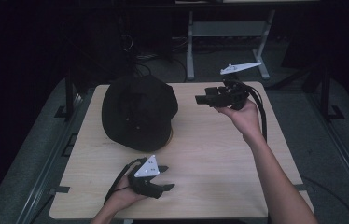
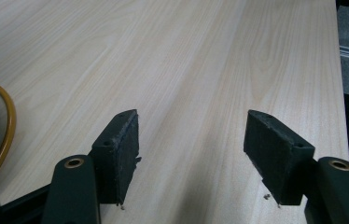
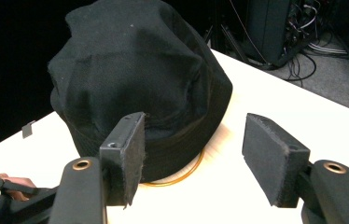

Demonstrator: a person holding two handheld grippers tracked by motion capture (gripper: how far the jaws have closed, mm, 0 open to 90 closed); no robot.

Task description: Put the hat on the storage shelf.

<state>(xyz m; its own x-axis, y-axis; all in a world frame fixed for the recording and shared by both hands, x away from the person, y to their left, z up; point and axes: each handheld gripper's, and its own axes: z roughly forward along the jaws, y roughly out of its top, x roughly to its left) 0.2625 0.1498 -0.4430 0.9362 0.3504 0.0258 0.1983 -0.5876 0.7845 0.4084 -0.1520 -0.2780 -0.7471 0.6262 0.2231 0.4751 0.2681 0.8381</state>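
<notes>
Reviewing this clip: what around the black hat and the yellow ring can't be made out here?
- Yellow ring: the black hat sits over most of it, all views.
- Anything under the hat: covered by its crown.
- Ring again, left gripper view: cut off at the frame edge.
- Room beyond the table: too dark, high view.

Dim lab or test workshop. Light wooden table [image 1: 210,154] stands on grey floor [image 1: 312,140], flanked by metal rails [image 1: 345,154] at 3 and 9 o'clock. At 12 o'clock, a grey metal stand [image 1: 228,32]; at 11, loose cables [image 1: 135,51] trailing beside dark equipment [image 3: 266,28].
</notes>
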